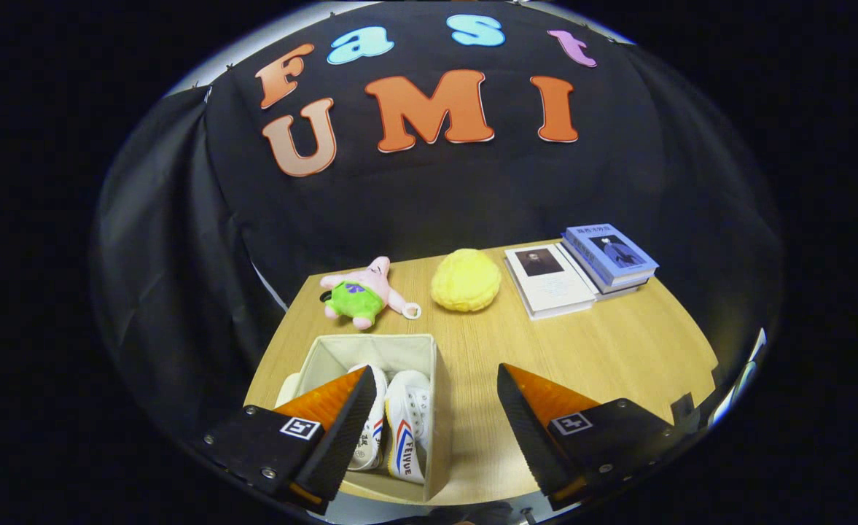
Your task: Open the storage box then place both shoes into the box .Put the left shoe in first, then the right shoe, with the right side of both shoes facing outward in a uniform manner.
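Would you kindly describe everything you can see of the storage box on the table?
The storage box is a pale, fabric-looking rectangular bin, open at the top, standing upright on the wooden table in front of the pink plush toy. Two white shoes with red and blue stripes lie side by side inside. The open gripper hangs above it, one finger over the box, the other over bare table.

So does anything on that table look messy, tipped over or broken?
Nothing stands out. Two white canvas shoes sit side by side inside the open beige fabric storage box. The pink starfish plush toy, yellow round cushion and stacked books lie neatly beyond. The hand-held gripper hangs open, holding nothing.
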A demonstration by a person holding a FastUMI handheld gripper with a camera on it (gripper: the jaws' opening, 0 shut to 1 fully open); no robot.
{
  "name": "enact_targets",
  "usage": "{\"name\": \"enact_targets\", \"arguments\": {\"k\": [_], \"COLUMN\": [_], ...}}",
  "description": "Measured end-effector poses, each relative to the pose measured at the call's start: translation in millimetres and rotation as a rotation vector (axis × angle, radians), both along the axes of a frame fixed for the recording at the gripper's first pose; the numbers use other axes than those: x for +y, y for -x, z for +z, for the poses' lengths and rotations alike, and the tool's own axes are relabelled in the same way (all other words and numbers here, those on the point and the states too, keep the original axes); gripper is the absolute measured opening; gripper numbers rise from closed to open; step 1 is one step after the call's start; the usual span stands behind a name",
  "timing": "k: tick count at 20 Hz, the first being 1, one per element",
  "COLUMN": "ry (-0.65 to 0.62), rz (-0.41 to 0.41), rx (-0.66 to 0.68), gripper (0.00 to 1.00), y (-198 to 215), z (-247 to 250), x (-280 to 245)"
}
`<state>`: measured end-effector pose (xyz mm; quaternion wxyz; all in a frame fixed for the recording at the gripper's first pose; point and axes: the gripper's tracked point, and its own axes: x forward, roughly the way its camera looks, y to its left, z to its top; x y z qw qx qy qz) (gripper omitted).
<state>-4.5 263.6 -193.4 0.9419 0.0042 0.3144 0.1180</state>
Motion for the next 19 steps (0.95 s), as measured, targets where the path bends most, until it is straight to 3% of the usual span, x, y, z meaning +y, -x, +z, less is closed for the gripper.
{"name": "enact_targets", "arguments": {"k": [11, 19], "ry": [0.018, 0.019], "rz": [-0.011, -0.046], "rx": [-0.275, -0.365], "gripper": [0.99, 0.99], "y": [-17, -25], "z": [149, 190], "x": [-85, -140]}}
